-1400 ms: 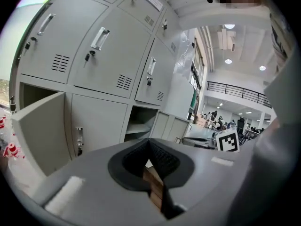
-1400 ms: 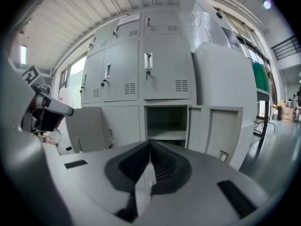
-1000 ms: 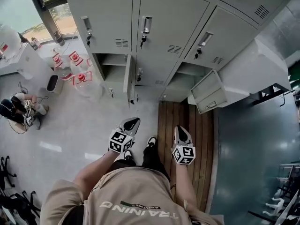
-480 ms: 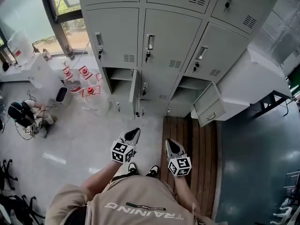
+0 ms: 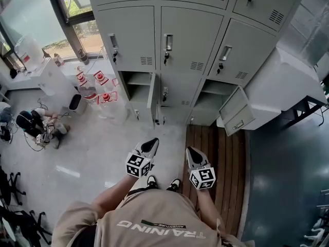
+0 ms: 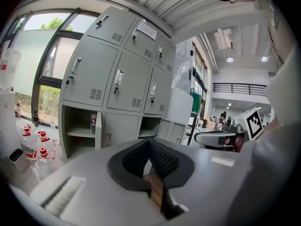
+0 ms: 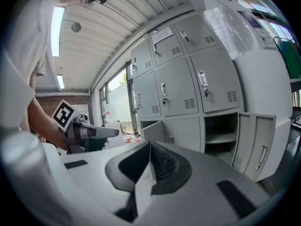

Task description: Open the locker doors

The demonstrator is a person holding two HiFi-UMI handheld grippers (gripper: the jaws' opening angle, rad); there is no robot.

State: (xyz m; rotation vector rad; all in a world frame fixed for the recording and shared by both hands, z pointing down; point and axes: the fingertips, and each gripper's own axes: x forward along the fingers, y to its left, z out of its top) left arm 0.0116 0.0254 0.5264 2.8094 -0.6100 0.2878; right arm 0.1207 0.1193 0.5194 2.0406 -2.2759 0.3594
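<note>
Left gripper [image 5: 152, 144]: held low in front of the person's body, its two jaws pressed together with nothing between them. Its tips aim toward the lockers and touch nothing.
Right gripper [image 5: 192, 153]: just beside the left one at about the same height. Its jaws are likewise closed on each other and empty, well apart from any door.
Person: standing, seen from above, in a beige shirt [image 5: 154, 225] with bare forearms. Black shoes [image 5: 152, 180] show just below the grippers.
Lockers [image 5: 187, 37]: a grey metal bank ahead of the person, three columns wide. Each door has a handle, a key lock and a small vent.
Upper rows: every door visible there is shut.
Bottom-left door [image 5: 152, 98]: swung open toward the person and seen edge-on. The compartment behind it shows one shelf.
Bottom-middle door [image 5: 174, 92]: shut.
Bottom-right door [image 5: 236, 115]: swung wide open to the right with its inner face showing. Its compartment also has a shelf.
Floor: pale grey on the left and dark on the right. A wooden slatted platform [image 5: 216, 153] lies in front of the right-hand columns, below the right gripper.
Left of the lockers: clear water jugs [image 5: 105, 96] with red caps stand on the floor near a window [image 5: 77, 14].
Right of the lockers: a large white cabinet [image 5: 288, 81] stands against the bank.
Far left floor: headphones [image 5: 24, 120] and a tangle of cables.
</note>
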